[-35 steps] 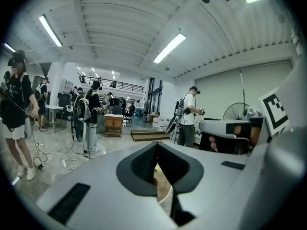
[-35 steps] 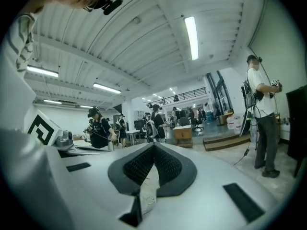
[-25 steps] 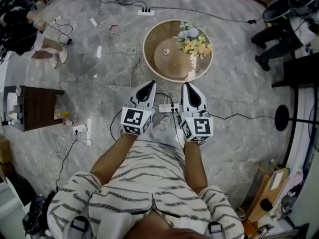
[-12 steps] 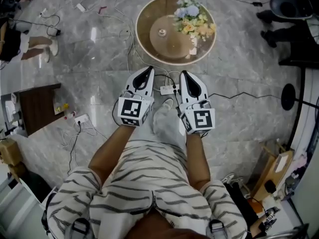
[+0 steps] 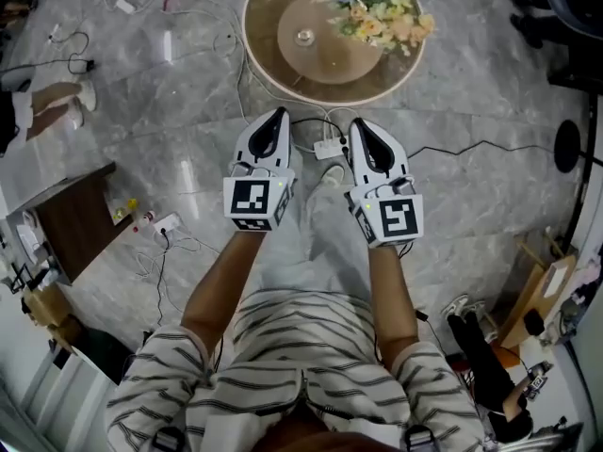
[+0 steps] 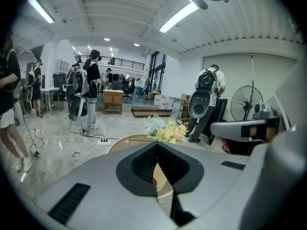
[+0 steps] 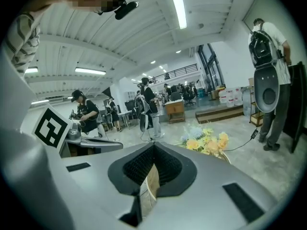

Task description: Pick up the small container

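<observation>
Fingers on the left gripper [image 5: 276, 114] and the right gripper [image 5: 359, 124] are pressed together with nothing between them, both aimed toward the round desk [image 5: 266, 26] ahead. Grey marble floor [image 5: 471, 111] strewn with cables [image 5: 452, 147] lies below, with people [image 6: 91, 87] busy further off. Flowers [image 5: 382, 12] crowd the desk's right side. Left of them, on the inner disc, stands the small container [image 5: 303, 37], upright I'd say, well beyond both tips and a touch nearer the left gripper.
</observation>
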The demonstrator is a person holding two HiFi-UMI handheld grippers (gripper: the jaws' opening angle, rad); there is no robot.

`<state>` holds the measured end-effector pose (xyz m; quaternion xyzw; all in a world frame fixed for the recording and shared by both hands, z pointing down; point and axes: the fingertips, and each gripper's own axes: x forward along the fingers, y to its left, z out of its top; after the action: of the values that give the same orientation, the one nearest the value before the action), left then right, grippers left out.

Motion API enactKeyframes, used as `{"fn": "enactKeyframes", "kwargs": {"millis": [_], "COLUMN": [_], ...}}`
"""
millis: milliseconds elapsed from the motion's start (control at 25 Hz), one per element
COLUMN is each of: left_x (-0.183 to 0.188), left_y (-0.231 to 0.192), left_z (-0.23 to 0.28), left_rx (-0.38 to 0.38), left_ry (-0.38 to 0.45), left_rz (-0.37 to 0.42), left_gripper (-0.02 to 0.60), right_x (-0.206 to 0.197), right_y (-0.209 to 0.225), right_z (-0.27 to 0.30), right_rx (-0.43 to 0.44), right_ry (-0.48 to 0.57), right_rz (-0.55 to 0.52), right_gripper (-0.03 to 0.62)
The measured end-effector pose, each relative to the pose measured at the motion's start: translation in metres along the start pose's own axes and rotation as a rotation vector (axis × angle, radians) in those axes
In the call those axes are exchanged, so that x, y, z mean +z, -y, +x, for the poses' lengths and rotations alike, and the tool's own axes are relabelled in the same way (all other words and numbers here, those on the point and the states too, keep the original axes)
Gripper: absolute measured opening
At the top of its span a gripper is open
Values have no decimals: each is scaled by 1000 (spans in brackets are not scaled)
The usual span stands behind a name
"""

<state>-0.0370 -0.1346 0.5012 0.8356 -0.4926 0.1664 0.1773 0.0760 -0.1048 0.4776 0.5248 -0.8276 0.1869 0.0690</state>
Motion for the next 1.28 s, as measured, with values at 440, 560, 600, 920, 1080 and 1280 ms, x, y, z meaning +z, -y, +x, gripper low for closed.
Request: {"fn": "enactKeyframes", "kwargs": {"millis": [440,560,600,920,1080,1280], "left_x": [-62,-77,-82,-136,-161,-183], "left_y": [-37,-47,-50,-71,-80,-88], "left_z": [106,128,135,194,219,249], "left_rx": [-38,-41,-40,-32,-35,-18], "left_ry": [-100,-121,-130,-194,-229,-242], "left_rz": [26,19,15,-5,-23,9], "left_gripper": [2,3,3,112,171,265], "right_x": [-49,-61,-65,-106,-119,-132], "right_y": [42,46,47,58,58,61], "right_z": [59,73,78,117,131,146], "right_rx": [-89,-93,-95,-90,-81,-80], "right_ry": [-43,-59,-63,-110,-121,-129], "right_rz": [78,89,92,120,131,139], "right_gripper": [9,9,9,9,9,9]}}
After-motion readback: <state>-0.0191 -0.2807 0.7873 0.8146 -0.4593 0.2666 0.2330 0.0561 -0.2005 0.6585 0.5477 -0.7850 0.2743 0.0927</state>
